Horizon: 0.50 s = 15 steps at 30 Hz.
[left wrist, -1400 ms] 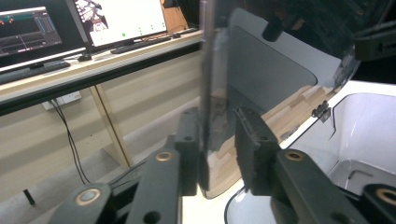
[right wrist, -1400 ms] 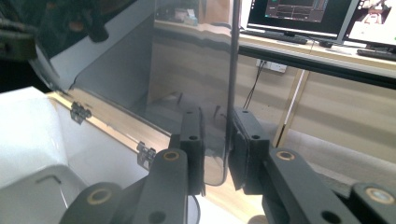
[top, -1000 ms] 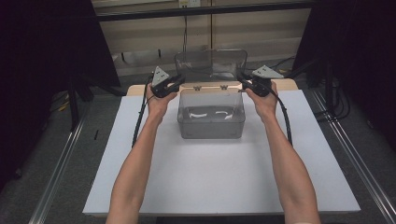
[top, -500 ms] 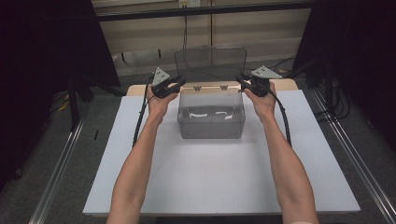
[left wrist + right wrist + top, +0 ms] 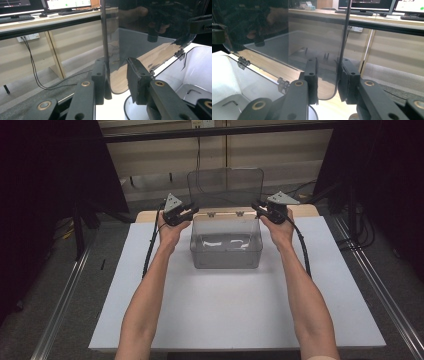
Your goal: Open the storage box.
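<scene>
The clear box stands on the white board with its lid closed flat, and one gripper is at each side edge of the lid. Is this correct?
Not quite. The lid is open, standing upright behind the clear box, as the high view shows. The rest holds: left gripper and right gripper at its side edges, box on the white board.

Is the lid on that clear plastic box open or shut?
Open: the lid stands upright behind the box, hinged at its back rim.

Dim room, wood-panelled wall point(image 5: 165, 157), grey floor point(image 5: 45, 285)
</scene>
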### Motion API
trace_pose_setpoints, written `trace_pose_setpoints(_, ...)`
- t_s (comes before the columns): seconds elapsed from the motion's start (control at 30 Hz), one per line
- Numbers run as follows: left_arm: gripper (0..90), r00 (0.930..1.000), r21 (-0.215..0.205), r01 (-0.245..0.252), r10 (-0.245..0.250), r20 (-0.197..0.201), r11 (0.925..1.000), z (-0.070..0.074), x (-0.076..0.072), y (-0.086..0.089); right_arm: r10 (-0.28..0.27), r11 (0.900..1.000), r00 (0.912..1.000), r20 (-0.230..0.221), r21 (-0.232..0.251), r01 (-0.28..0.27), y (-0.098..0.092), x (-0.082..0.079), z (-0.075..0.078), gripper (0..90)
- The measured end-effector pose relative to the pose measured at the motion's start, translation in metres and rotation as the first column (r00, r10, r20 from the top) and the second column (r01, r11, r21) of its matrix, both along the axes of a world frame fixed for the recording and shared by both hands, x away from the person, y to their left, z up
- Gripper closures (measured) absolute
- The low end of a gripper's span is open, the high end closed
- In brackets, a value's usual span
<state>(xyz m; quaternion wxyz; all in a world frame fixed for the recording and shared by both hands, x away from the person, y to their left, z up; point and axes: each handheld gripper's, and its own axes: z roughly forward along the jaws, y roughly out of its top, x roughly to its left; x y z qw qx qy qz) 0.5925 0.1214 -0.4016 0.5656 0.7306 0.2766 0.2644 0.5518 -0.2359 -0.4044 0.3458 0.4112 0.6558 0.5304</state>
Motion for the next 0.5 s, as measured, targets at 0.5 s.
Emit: trace_pose_setpoints(0.5,67.1,0.9994,0.0,-0.015,0.015,-0.031,0.9999,-0.0018,0.002,-0.0021,-0.015,1.0,0.9995,-0.028,0.016,0.016,0.0029,0.0058,-0.0041,68.0)
